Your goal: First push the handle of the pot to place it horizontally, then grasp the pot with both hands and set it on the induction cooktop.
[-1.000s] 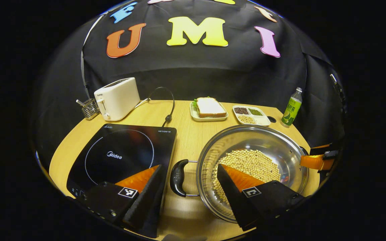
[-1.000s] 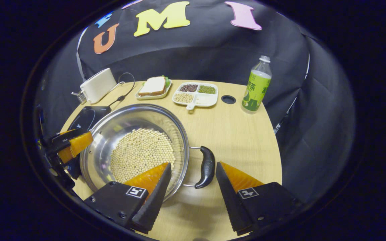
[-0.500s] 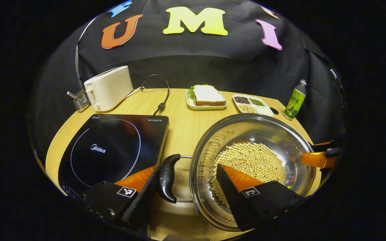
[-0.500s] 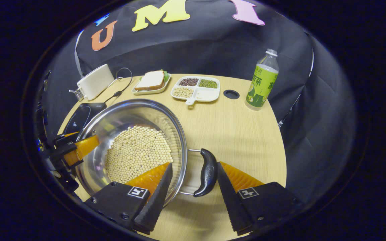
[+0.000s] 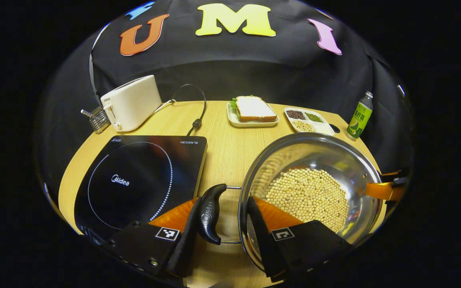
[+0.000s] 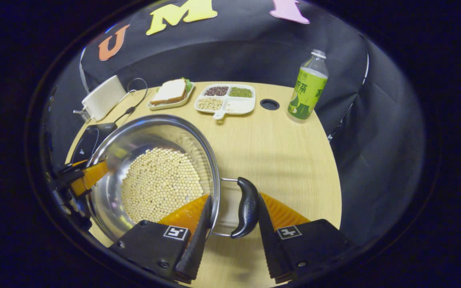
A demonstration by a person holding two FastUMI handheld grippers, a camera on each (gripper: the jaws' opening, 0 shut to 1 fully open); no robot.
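A steel pot holding soybeans sits on the wooden table right of the black induction cooktop. My left gripper is shut on the pot's near black handle: one finger presses the handle's outside, the other sits inside the rim. In the right gripper view, my right gripper holds the opposite handle of the pot the same way, with one finger over the beans. Each gripper also shows at the pot's far side: the right gripper and the left gripper.
Along the back of the table stand a white toaster with its cord, a small wire rack, a sandwich on a plate, a divided dish of beans and a green bottle. A cable hole lies beside the bottle.
Both grippers have moved in on the pot's handles and their fingers have narrowed from wide open until they press on handle and rim.
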